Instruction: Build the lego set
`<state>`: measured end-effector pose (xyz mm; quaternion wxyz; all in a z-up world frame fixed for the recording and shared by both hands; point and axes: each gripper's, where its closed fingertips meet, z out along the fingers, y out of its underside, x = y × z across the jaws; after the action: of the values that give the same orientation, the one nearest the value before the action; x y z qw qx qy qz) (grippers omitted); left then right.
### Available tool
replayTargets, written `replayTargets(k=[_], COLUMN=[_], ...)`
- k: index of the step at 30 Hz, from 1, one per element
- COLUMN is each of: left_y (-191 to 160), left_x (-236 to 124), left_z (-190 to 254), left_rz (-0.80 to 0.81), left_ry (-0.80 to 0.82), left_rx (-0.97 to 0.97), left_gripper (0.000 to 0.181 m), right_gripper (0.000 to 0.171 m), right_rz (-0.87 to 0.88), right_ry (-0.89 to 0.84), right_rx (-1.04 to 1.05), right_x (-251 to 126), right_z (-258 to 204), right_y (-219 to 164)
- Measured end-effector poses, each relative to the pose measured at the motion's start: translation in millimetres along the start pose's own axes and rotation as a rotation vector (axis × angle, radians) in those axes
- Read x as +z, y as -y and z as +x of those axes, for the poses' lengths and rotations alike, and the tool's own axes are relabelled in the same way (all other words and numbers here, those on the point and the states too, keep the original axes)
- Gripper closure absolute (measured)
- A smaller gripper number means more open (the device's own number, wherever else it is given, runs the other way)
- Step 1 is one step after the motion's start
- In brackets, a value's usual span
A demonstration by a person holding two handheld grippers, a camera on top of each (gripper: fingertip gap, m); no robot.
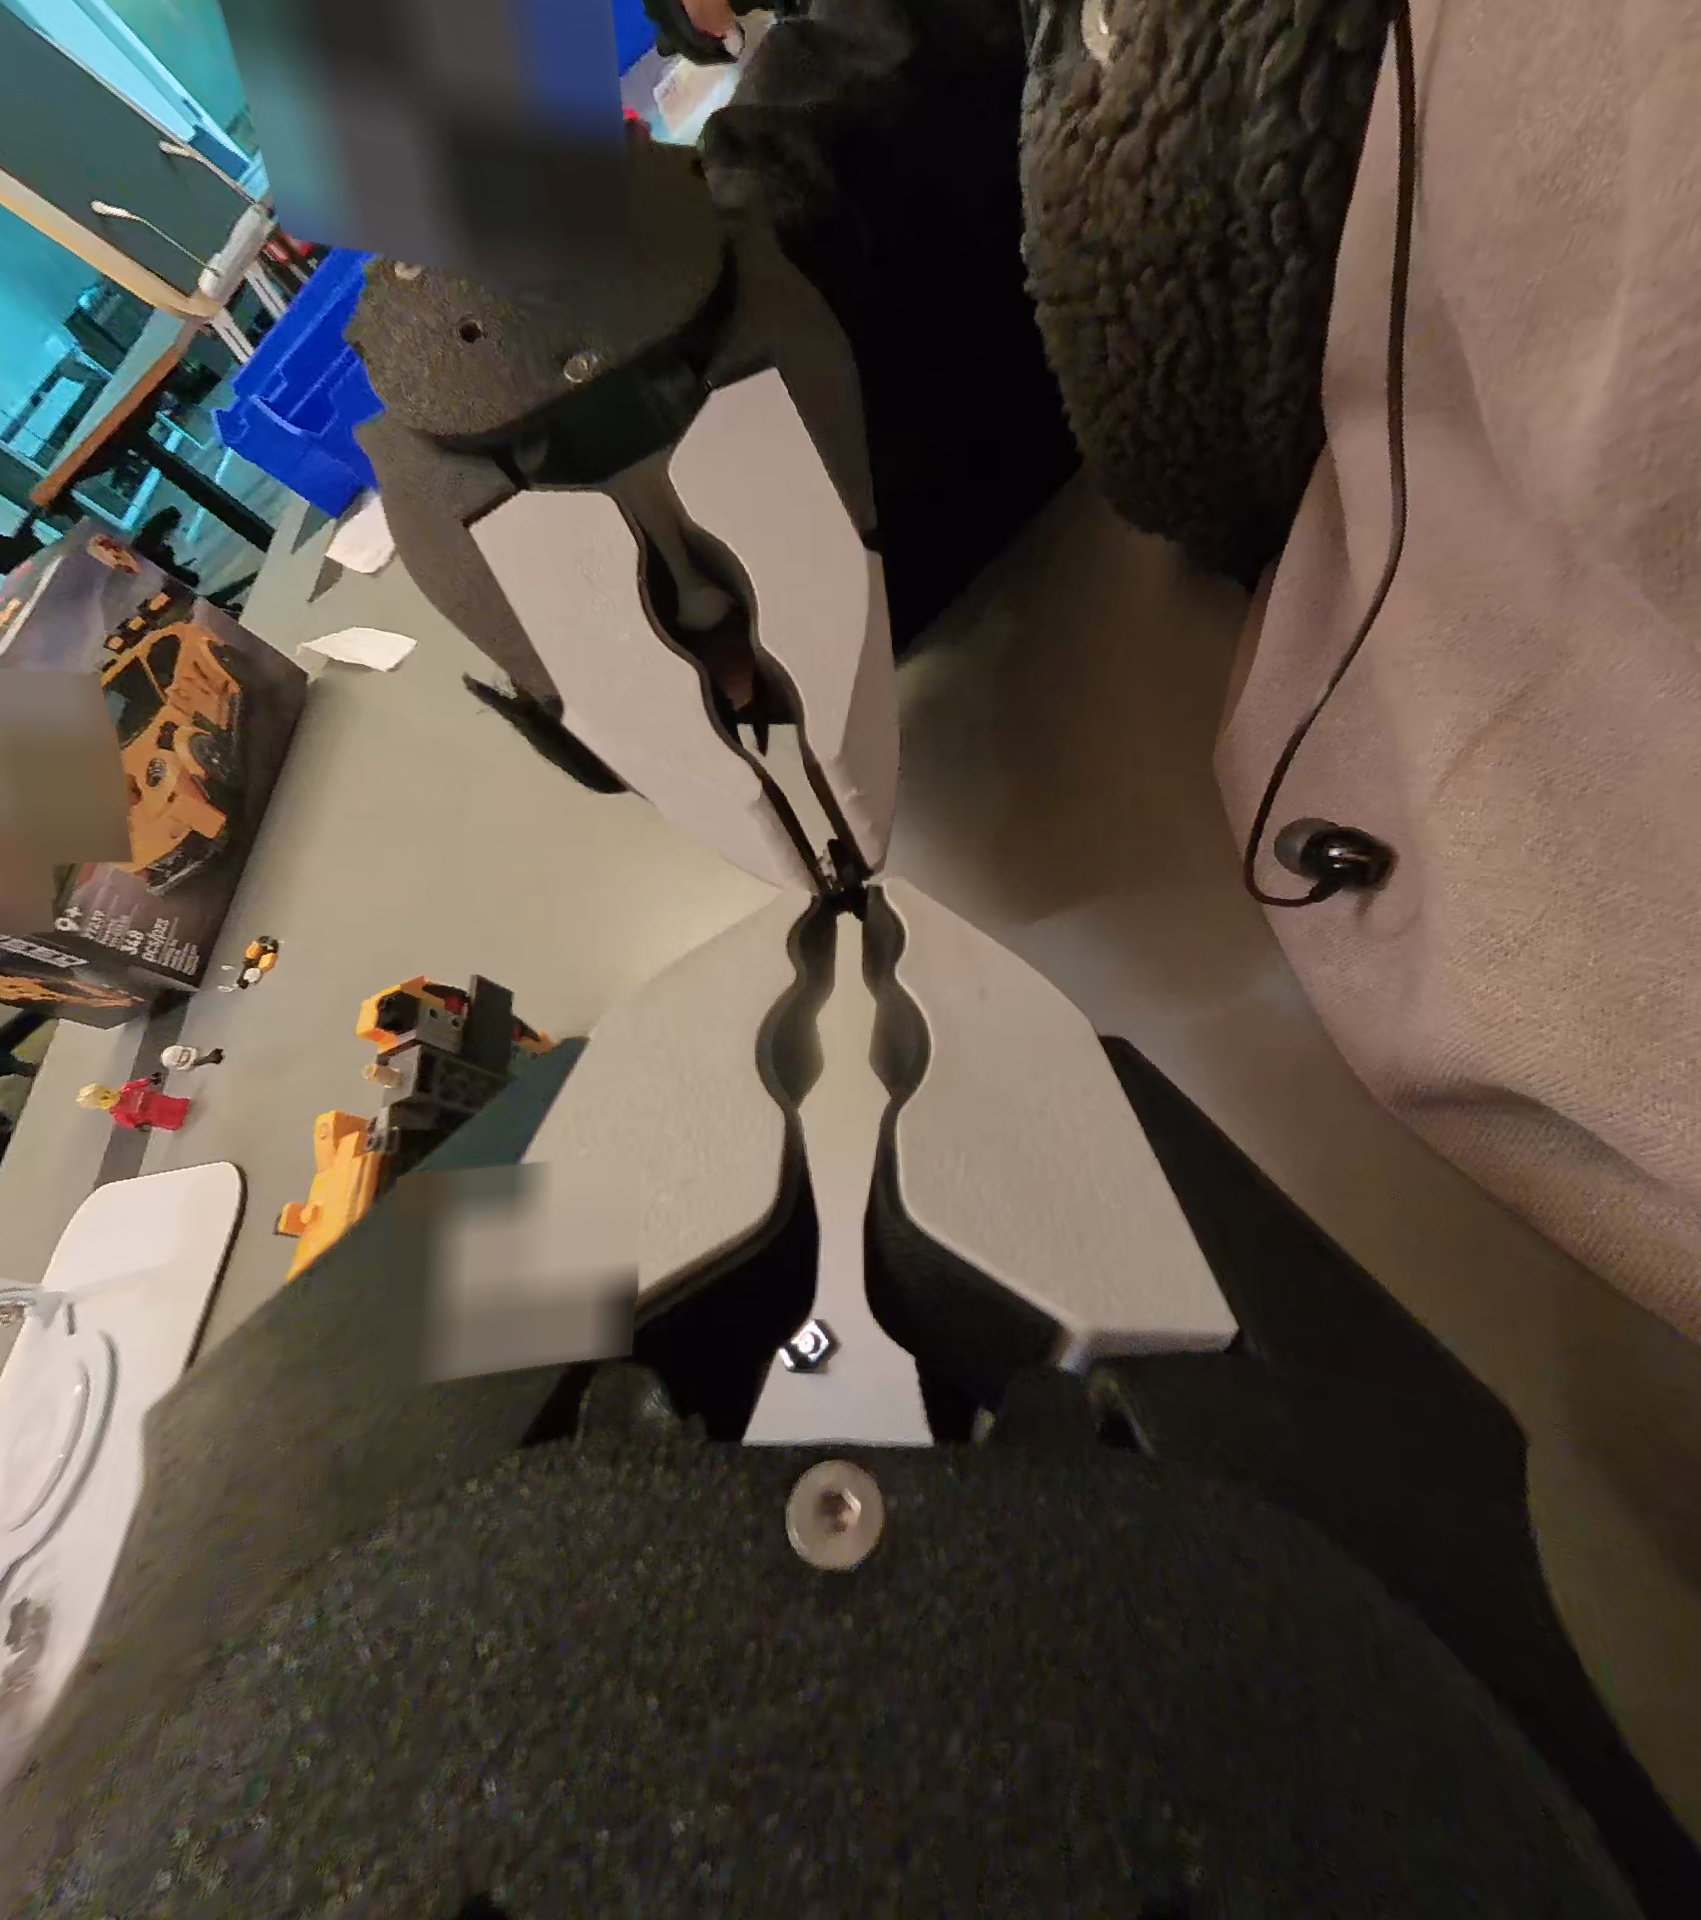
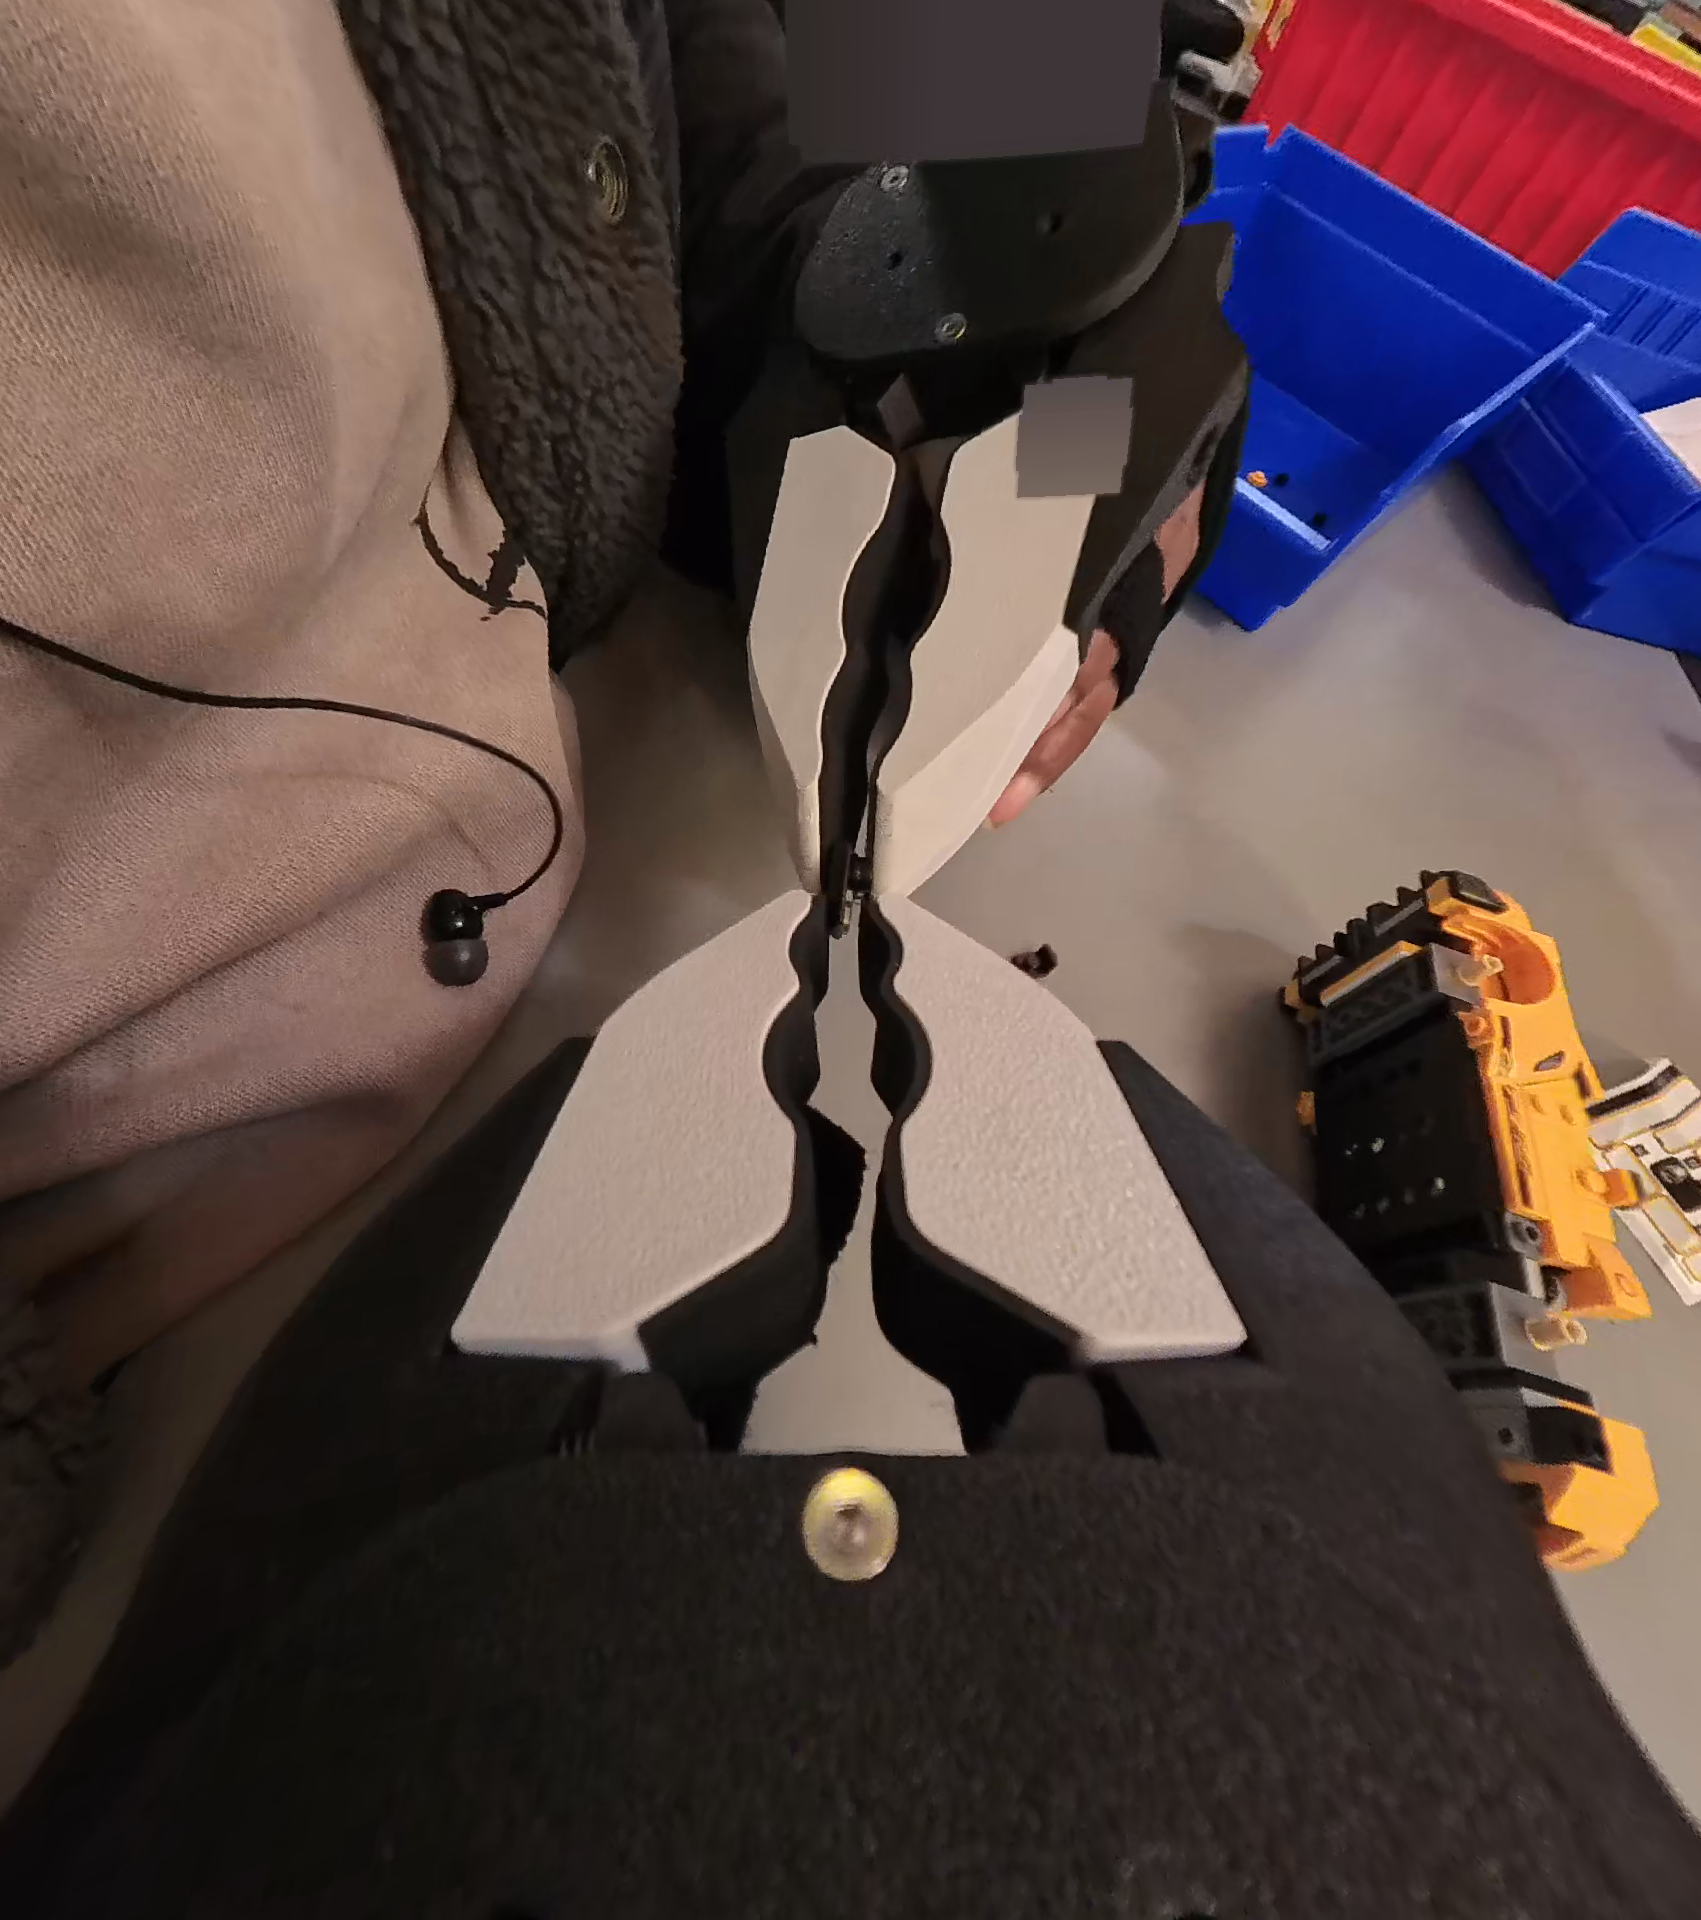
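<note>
My two grippers meet tip to tip in the air, close to the person's beige hoodie [image 1: 1552,520]. In the left wrist view my left gripper [image 1: 841,912] comes up from below and my right gripper [image 1: 830,864] comes down from above. Both are shut on a small black Lego piece [image 1: 841,881] pinched between the tips. The right wrist view shows the same: right gripper [image 2: 841,923] below, left gripper [image 2: 846,864] above, black piece [image 2: 848,891] between. The part-built orange and black Lego car [image 2: 1448,1143] lies on the grey table, also seen in the left wrist view [image 1: 430,1049].
The Lego box [image 1: 171,748], a red minifigure [image 1: 139,1101] and a white tray [image 1: 98,1351] are on the table. Blue bins [image 2: 1448,364] and a red bin [image 2: 1552,135] stand behind. A sticker sheet [image 2: 1698,1174] lies by the car, a small dark piece [image 2: 1036,958] nearby. An earbud [image 2: 456,935] dangles. The tips of both grippers are at nearly the same place. Both grippers' tips are roughly 9 centimeters from the earbud [image 2: 456,935].
</note>
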<state>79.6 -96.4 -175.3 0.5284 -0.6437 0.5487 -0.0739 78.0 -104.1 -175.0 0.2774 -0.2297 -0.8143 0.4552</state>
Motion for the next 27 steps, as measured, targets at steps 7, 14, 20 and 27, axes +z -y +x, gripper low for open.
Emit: replayTargets(k=[7,14,20,27], left_y=[0,-10,-9,-9], left_x=[-3,-1,-1,1], left_z=[-16,-31,-38,-36], left_rz=[0.134,0.183,0.244,0.262], left_ry=[0.017,0.011,-0.037,-0.097], left_rx=[-0.208,-0.461,-0.695,-0.843], left_gripper=[0.175,0.169,0.159,0.164], right_gripper=[0.165,0.165,0.165,0.165], right_rz=[0.028,0.047,0.022,-0.003], right_ry=[-0.110,-0.186,-0.253,-0.275], right_rx=[-0.047,-0.033,-0.065,-0.109], right_x=[-6,-11,-12,-9], right_z=[16,29,35,33], right_y=[5,0,-3,-5])
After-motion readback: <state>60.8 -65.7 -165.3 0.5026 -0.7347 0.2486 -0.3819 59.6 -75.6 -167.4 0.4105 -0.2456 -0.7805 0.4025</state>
